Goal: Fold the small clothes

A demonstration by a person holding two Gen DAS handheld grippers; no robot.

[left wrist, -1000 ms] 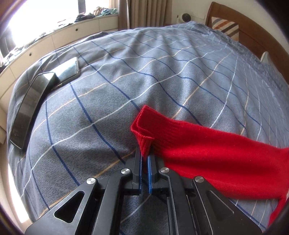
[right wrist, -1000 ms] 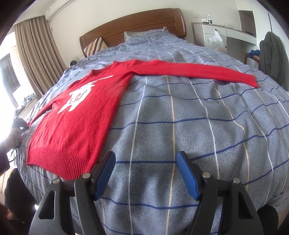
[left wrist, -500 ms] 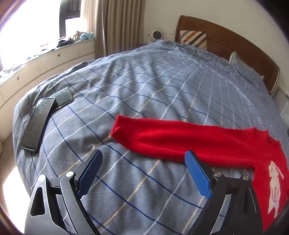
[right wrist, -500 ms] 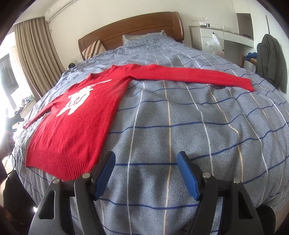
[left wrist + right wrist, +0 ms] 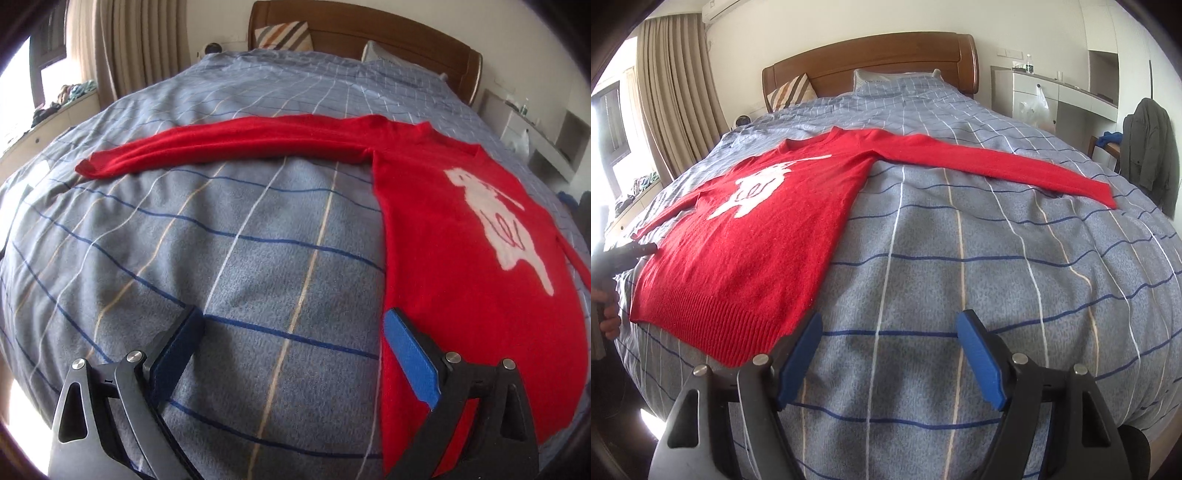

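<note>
A red sweater (image 5: 461, 236) with a white animal design lies flat, face up, on the bed, both sleeves spread out sideways. My left gripper (image 5: 295, 350) is open and empty above the blanket, its right finger over the sweater's left side edge, below the left sleeve (image 5: 221, 144). In the right wrist view the sweater (image 5: 757, 229) lies to the left and its right sleeve (image 5: 997, 166) stretches right. My right gripper (image 5: 890, 354) is open and empty, just right of the hem corner. The left gripper (image 5: 628, 254) shows at that view's left edge.
The bed carries a grey-blue checked blanket (image 5: 997, 277) and has a wooden headboard (image 5: 886, 59) with pillows. Curtains and a window ledge (image 5: 55, 107) stand left. A white desk (image 5: 1052, 96) and a chair with a dark jacket (image 5: 1148, 147) stand right.
My left gripper let go of the left sleeve cuff, opened, and moved right toward the sweater's body. The sleeve now lies flat. The right gripper stayed open and shifted slightly.
</note>
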